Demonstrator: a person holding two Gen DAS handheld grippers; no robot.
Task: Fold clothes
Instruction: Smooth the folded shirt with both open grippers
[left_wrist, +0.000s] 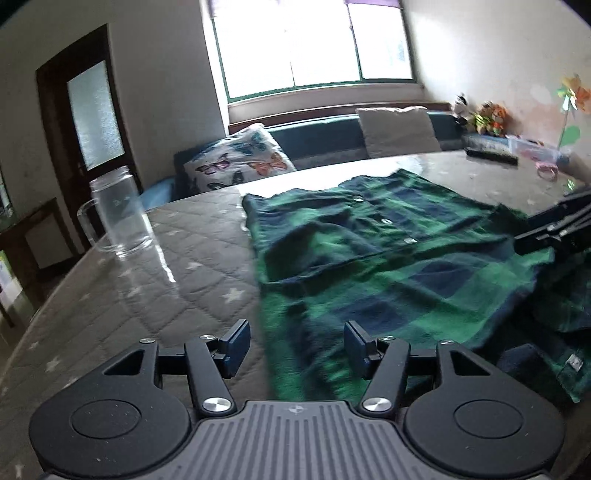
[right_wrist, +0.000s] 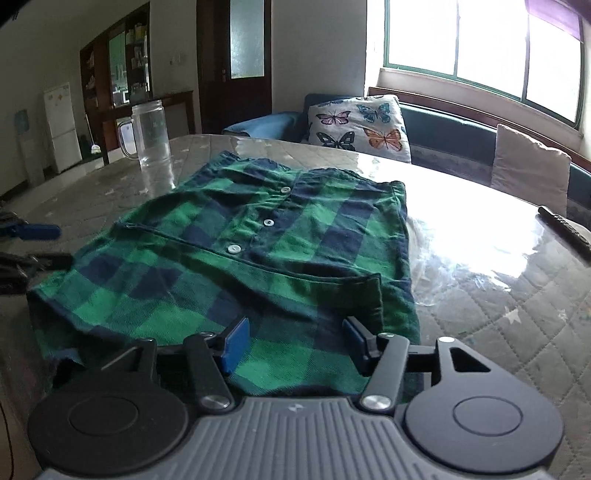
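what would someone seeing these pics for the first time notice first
The green and navy plaid shirt spread button-side up across the middle of the quilted table dominates both views. Next, the clear glass mug at the table's far edge beyond the shirt, and the butterfly cushion on the bench under the bright window.

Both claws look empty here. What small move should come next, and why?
Probably lower the open right claw onto the near edge of the green and navy plaid button shirt and close: the shirt lies flat, ungripped, directly beneath it. The left claw is open at the shirt's side edge.
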